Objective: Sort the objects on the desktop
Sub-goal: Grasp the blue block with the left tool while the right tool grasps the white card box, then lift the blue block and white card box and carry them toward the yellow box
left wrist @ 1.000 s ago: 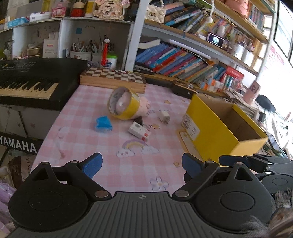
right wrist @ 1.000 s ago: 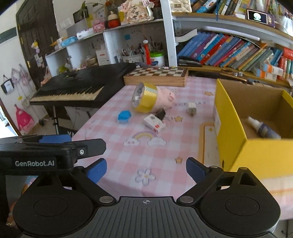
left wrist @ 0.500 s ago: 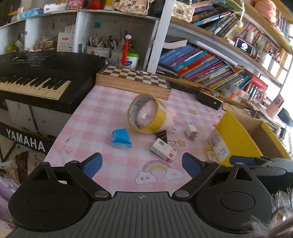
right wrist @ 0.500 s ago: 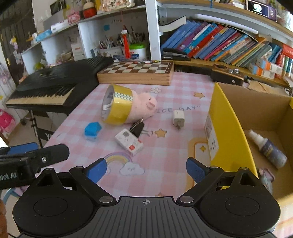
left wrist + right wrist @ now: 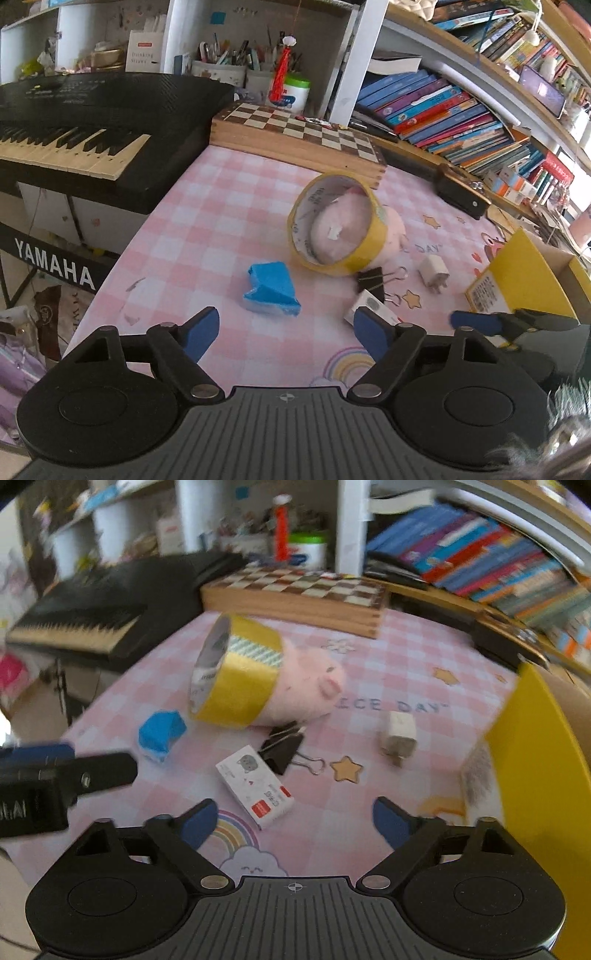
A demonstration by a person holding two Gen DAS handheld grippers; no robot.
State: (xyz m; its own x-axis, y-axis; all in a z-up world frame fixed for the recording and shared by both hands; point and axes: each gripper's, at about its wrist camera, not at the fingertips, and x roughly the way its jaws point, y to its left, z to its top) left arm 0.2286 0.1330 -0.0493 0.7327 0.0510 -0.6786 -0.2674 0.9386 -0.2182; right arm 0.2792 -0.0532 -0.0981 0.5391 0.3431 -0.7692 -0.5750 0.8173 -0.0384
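The left gripper (image 5: 284, 330) is closing with nothing between its blue pads; just ahead lies the crumpled blue paper box (image 5: 271, 289), long axis running left-right. The right gripper (image 5: 295, 821), also closing empty, faces the small white card box (image 5: 255, 787), lying diagonally, near the yellow cardboard bin (image 5: 532, 775).

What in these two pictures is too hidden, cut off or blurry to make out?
- Pink plush pig, left view: body inside the yellow tape roll that rings it.
- Yellow cardboard box, right view: inside cut off by the edge.
- Small white printed box, left view: partly behind the left gripper finger.
- Bookshelf titles, right view: blurred.
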